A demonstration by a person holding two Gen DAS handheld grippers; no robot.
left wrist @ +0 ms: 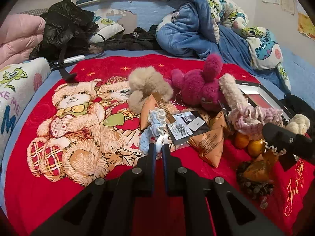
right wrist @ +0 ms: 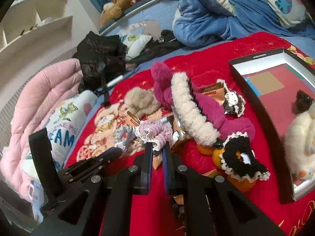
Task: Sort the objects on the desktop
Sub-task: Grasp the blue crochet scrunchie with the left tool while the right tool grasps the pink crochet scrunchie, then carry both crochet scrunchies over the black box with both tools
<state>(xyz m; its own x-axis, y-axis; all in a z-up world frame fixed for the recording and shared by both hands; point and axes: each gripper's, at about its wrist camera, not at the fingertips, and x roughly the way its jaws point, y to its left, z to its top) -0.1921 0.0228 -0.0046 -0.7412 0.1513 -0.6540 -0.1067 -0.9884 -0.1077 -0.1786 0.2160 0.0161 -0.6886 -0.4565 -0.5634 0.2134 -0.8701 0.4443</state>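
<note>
On the red teddy-bear blanket (left wrist: 59, 192) we have both our grippers down among the heaped objects. Our left gripper (left wrist: 159, 147) has its jaws pinched narrow on the pale blue crocheted scrunchie (left wrist: 152, 125), whose white tag end sits between the fingertips; the scrunchie hangs against the blanket just in front of the printed bears. Our right gripper (right wrist: 157, 147) has its jaws drawn narrow on the lace edge of the lilac crocheted scrunchie (right wrist: 155, 130), which is bunched right at the tips, above the blanket.

Taking the blanket as our landmark: at its middle lie a beige fluffy scrunchie (left wrist: 147, 86) and a magenta plush rabbit (left wrist: 196, 86), touching one another. A cream fleecy hair band (right wrist: 191, 108) leans across the magenta plush. Near the blanket's front right edge sit two oranges (left wrist: 250, 143), with orange triangular snack packets (left wrist: 208, 145) just beside them and a black card with a barcode label (left wrist: 183, 125) next to those. A black scrunchie with white trim (right wrist: 242, 155) rests on the oranges. On the blanket's right side stands an open black box (right wrist: 256, 102) with a white inner wall; a white fluffy item (right wrist: 299, 141) and a small dark thing lie in it. Beyond the blanket's far edge are a blue quilt (left wrist: 189, 29) and a black jacket (left wrist: 65, 29)
</note>
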